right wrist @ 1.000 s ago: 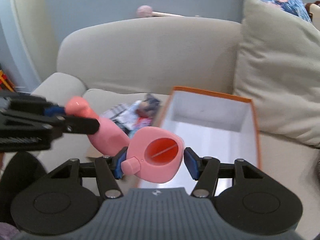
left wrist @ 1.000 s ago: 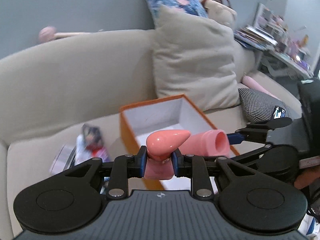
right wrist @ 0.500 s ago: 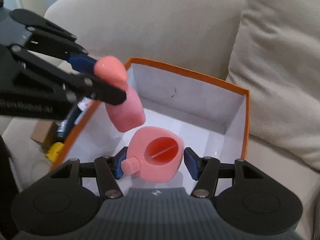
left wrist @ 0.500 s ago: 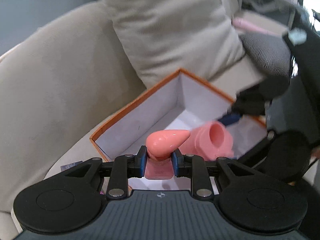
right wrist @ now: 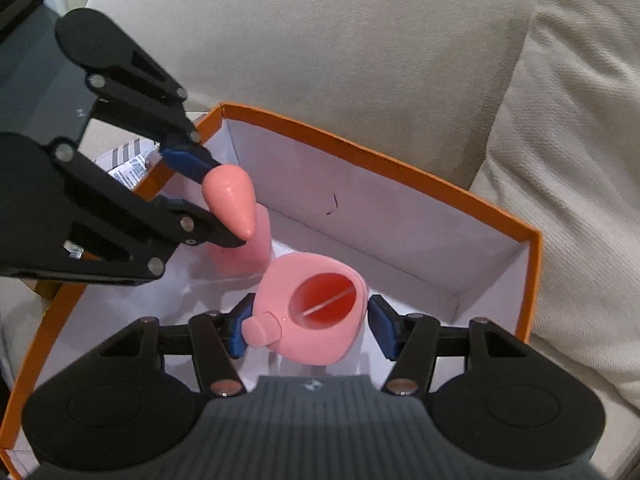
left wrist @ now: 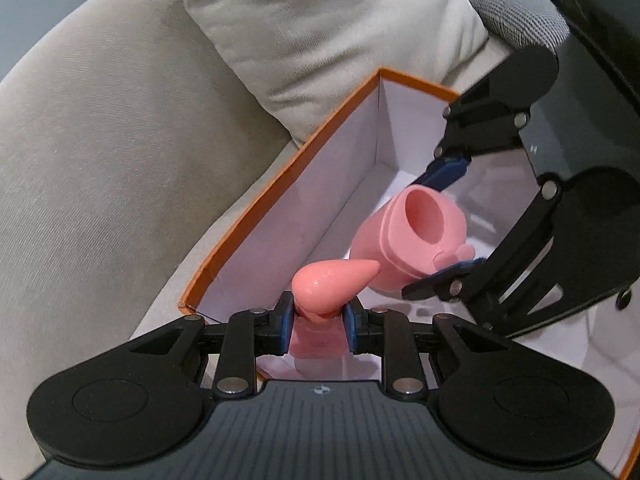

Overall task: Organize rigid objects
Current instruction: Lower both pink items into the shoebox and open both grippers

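**Operator:** While both pieces hang over the orange box, how should I expect them to behave on release?

**Guide:** Treat both as light, stiff moulded plastic; that is a judgement from the glossy surfaces. Your left claw is clamped on the pink cone piece at its narrow neck, with the block-shaped base below the pads and the pointed tip projecting forward. Your right claw is closed across the sides of the pink cup-shaped piece, its open mouth facing the camera and a small stub beside the left pad.

**Operator:** Where are they relative to the box?

**Guide:** Both sit inside the box's rim, near the white floor. You cannot tell from either view whether they touch it. The two pieces are near each other but apart.

**Operator:** Any handling risk?

**Guide:** The smooth finish is probably slippery, so keep your grip on the neck and on the cup's flat flanks, not on the cone's taper. The rounded cup may roll once freed. Set it down before you open. The box rests on the sofa cushion, so expect a soft, uneven support.
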The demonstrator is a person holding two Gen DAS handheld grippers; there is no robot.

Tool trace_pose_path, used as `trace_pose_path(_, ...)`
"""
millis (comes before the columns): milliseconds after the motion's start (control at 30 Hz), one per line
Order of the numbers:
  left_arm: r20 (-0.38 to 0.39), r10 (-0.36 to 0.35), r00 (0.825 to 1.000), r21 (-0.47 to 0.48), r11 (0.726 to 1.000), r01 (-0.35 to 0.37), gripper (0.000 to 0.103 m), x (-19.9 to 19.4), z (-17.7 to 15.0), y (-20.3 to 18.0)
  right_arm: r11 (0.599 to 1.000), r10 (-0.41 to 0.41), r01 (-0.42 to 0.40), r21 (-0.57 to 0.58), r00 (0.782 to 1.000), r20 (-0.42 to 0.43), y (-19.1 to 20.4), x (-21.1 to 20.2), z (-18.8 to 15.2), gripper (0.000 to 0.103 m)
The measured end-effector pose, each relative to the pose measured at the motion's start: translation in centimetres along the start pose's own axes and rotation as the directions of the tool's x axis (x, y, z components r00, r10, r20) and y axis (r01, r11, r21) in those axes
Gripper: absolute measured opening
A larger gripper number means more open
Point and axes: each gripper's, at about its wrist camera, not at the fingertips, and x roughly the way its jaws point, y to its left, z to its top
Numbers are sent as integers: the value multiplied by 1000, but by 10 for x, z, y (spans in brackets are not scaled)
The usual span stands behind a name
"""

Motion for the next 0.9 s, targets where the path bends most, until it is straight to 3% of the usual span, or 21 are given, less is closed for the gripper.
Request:
trace_pose_path(333, -27, -20, 999, 111, 994, 23, 29, 6, 2, 8, 998, 46, -46, -45, 999, -10, -3, 21, 15, 61)
trace_pose_path(533, -48, 28, 998, 123, 992, -22, 30, 4, 4, 10, 995, 47, -47, -84, 999, -5, 3, 24, 25, 61)
trace_pose_path(667, -47, 57, 997, 68, 996, -54, 30, 0, 3, 7, 999, 34, -35, 25, 999, 9, -3, 27, 25, 61)
trace_pose_path(767, -37, 69, 997, 142, 988, -63, 31, 0, 1, -2, 998, 28, -28, 63, 1000, 11, -4, 31, 19, 61)
trace_pose_path(900, -45, 78, 996, 158, 985, -70, 36, -1, 2, 0, 993, 37, -40, 114, 999, 26, -11, 36, 13, 61)
